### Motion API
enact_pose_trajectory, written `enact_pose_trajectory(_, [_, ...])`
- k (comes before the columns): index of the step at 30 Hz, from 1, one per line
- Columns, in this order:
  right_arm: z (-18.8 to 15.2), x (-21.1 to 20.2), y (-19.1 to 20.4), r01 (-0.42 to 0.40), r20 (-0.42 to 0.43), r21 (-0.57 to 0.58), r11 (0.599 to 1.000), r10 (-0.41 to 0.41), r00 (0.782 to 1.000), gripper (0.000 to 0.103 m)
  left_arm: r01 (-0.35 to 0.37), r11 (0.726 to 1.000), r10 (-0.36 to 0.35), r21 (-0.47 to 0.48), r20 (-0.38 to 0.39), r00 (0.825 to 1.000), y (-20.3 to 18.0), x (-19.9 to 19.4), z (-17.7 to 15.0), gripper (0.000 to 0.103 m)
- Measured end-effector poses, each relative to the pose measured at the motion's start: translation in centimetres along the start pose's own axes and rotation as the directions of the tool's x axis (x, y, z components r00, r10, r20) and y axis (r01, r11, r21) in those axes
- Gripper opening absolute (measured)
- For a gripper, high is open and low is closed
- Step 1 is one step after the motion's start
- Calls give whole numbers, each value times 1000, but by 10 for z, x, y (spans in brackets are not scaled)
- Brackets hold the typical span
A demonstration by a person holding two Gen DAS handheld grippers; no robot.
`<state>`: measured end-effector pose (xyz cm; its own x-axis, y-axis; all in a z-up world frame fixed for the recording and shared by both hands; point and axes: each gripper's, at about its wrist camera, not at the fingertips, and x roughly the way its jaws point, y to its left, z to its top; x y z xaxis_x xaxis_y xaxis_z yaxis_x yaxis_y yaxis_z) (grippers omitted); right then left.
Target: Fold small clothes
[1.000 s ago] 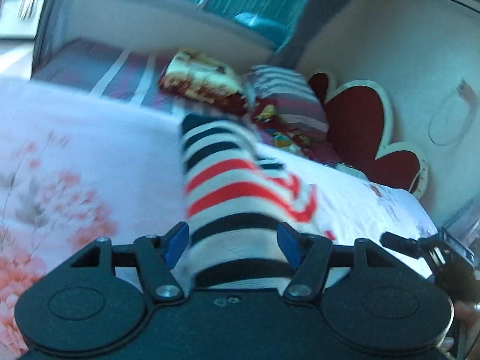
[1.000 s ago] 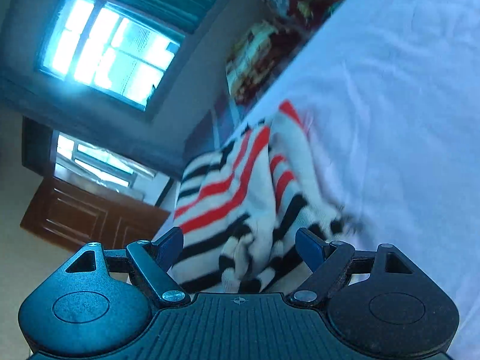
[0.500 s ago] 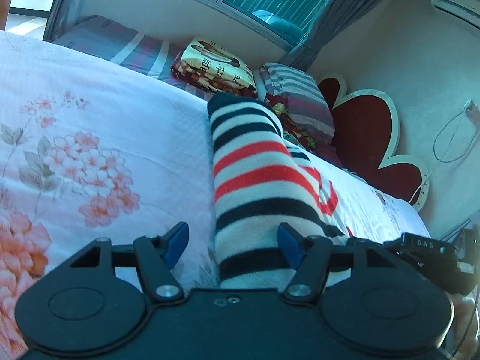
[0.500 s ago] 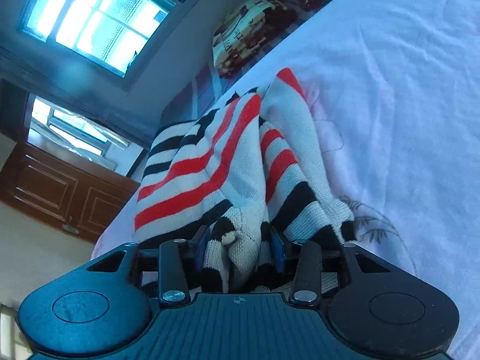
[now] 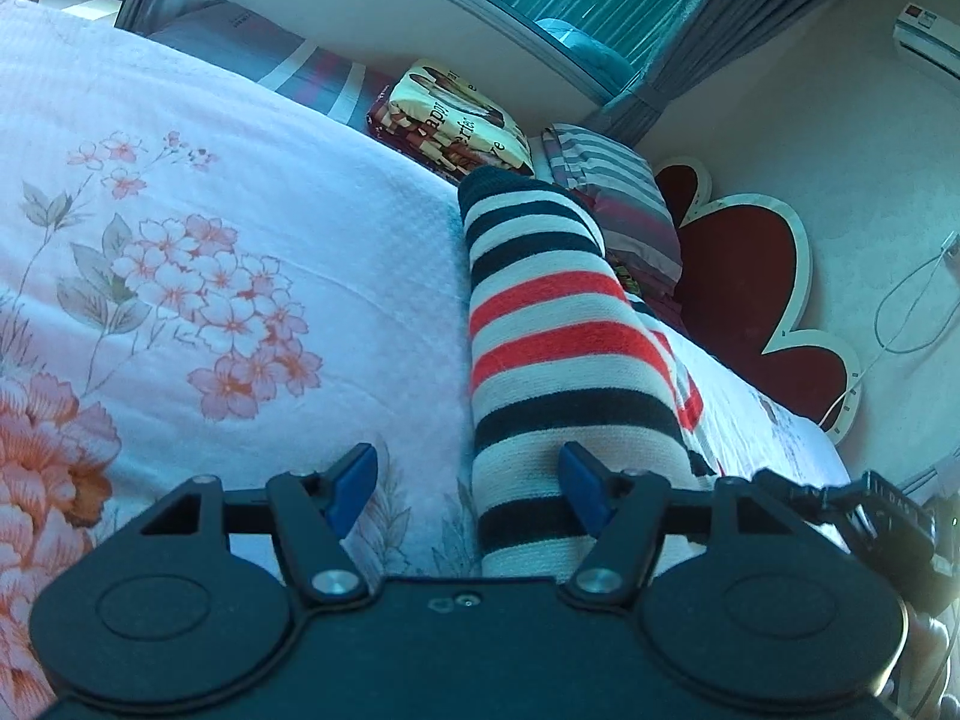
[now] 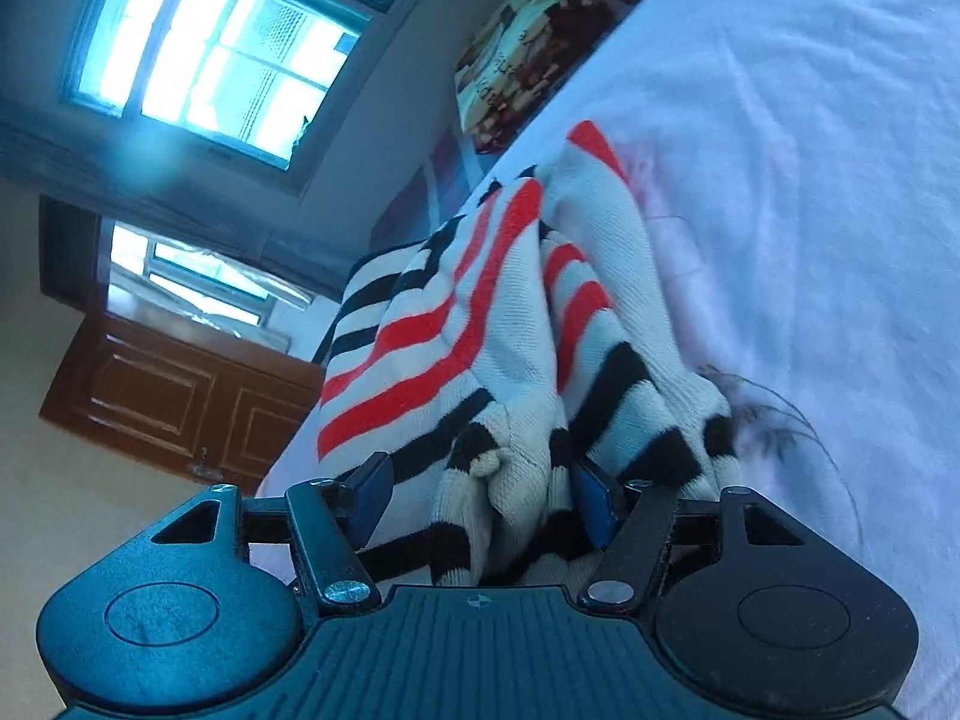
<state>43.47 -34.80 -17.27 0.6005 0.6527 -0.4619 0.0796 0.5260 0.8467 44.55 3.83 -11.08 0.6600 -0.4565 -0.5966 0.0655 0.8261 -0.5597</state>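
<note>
Left wrist: pillows (image 5: 456, 114) behind striped garment (image 5: 552, 324)

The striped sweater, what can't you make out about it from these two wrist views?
- Left wrist view: the striped sweater's near end is hidden under the left gripper; its right side is cut off behind its own fold.
- Right wrist view: its bunched hem runs under the right gripper, so its lower edge is unseen.
- What kind of garment it is: neither view shows its whole shape.
</note>
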Motion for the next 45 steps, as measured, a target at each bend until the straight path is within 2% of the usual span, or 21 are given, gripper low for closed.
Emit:
enact_pose_trajectory(1, [1, 5, 3, 20, -4, -22, 1000, -20, 1000, 63, -2, 1000, 2, 7, -1, 1000, -1, 0, 1, 65])
enact_pose_trajectory(2, [2, 10, 8, 47, -7, -58, 997, -47, 999, 50, -6, 1000, 6, 16, -1, 1000, -3, 0, 3, 65])
enact_pose_trajectory(3, [3, 13, 14, 94, -11, -110, 989, -96, 995, 27, -10, 1000, 10, 23, 2, 1000, -5, 0, 4, 65])
enact_pose_trajectory(6, [-3, 22, 42, 173, 9, -312, 934, -179, 984, 24, -18, 999, 18, 31, 9, 1000, -9, 0, 8, 65])
enact_pose_trajectory(9, [-17, 21, 73, 271, 107, -536, 800, -255, 961, 23, -22, 999, 21, 46, 27, 999, -17, 1, 12, 64])
enact_pose_trajectory(11, [-26, 11, 89, 318, 188, -631, 708, -258, 948, 22, -18, 998, 16, 66, 42, 999, -26, 2, 15, 62])
enact_pose_trajectory(15, [-36, -7, 97, 356, 267, -669, 653, -236, 934, 22, -24, 988, 19, 150, 30, 999, -53, 19, 24, 62])
enact_pose_trajectory(17, [-42, -8, 88, 368, 271, -673, 641, -250, 930, 22, -124, 953, 133, 276, -14, 991, -76, 39, 23, 63])
enact_pose_trajectory(19, [-42, 4, 63, 402, 252, -632, 663, -315, 915, 22, -163, 911, 194, 380, -42, 980, -97, 56, 18, 64])
enact_pose_trajectory(20, [-38, 14, 45, 403, 219, -593, 697, -343, 914, 22, -188, 889, 220, 418, -28, 975, -105, 59, 17, 65])
enact_pose_trajectory(22, [-31, 9, 27, 353, 189, -524, 775, -299, 935, 22, -207, 873, 241, 442, -21, 970, -111, 61, 16, 65])
enact_pose_trajectory(23, [-28, 3, 25, 332, 181, -501, 799, -278, 943, 24, -204, 871, 238, 446, -21, 971, -111, 60, 16, 65])
enact_pose_trajectory(25, [-22, -11, 23, 291, 192, -448, 846, -227, 955, 36, -183, 883, 217, 433, -29, 976, -105, 57, 18, 64])
enact_pose_trajectory(28, [3, -28, 13, 237, 238, -361, 902, -156, 959, 37, -125, 923, 137, 365, -7, 991, -95, 43, 31, 61])
enact_pose_trajectory(30, [24, -29, 4, 214, 247, -285, 934, -144, 958, 37, -123, 927, 127, 353, 13, 992, -91, 42, 37, 61])
enact_pose_trajectory(35, [63, -12, 6, 173, 194, -261, 950, -124, 973, 36, -134, 905, 167, 403, -47, 985, -89, 67, 40, 64])
enact_pose_trajectory(37, [65, -1, 11, 211, 144, -313, 926, -173, 974, 18, -178, 879, 219, 442, -42, 975, -86, 72, 39, 67])
enact_pose_trajectory(38, [65, 10, 9, 255, 110, -334, 907, -232, 967, 17, -197, 863, 240, 465, -34, 970, -85, 73, 38, 68])
enact_pose_trajectory(41, [66, 4, 5, 258, 125, -290, 922, -231, 965, 17, -169, 891, 214, 421, -60, 975, -78, 72, 43, 70])
enact_pose_trajectory(43, [57, -10, 18, 275, 166, -327, 904, -232, 958, 17, -160, 887, 196, 432, -40, 980, -80, 60, 41, 66])
enact_pose_trajectory(45, [41, -31, 29, 239, 187, -353, 904, -182, 965, 17, -139, 896, 156, 423, -7, 988, -82, 39, 37, 67])
